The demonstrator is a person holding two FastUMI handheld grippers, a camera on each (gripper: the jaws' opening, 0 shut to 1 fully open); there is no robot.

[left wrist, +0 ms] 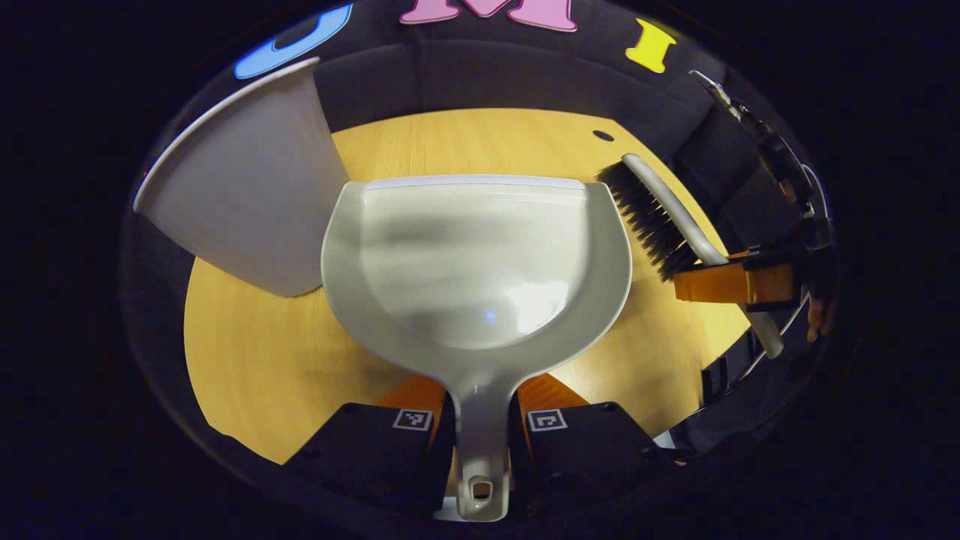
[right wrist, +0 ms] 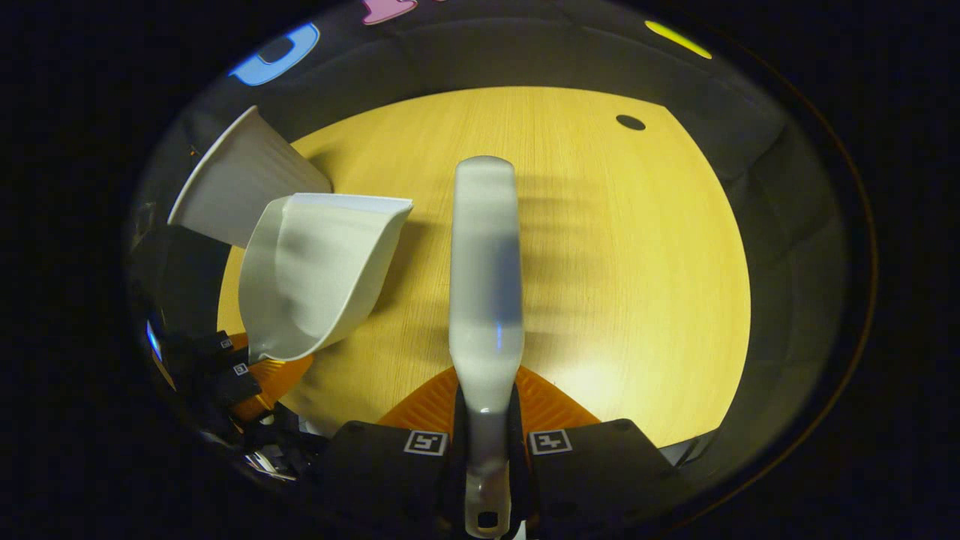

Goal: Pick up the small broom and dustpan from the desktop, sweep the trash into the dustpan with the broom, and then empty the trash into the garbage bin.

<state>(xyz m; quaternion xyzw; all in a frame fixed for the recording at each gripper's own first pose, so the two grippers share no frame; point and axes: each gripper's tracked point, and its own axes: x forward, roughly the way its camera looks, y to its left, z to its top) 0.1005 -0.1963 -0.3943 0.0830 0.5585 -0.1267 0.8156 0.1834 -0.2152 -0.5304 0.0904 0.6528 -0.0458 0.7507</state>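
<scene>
Pale plastic dustpan (left wrist: 472,255) hangs over the desktop (left wrist: 247,360), beside the garbage bin (left wrist: 240,187) at the left edge; our left gripper (left wrist: 480,431) pinches its handle. Our right gripper (right wrist: 486,442) pinches the broom (right wrist: 486,277) over mid-desktop. We see no trash on the wood or in the pan. Risk, we judge: the pan's lip clips the bin rim and tips it. Count: 1 dustpan, 1 broom, 1 bin, 2 grippers.
</scene>
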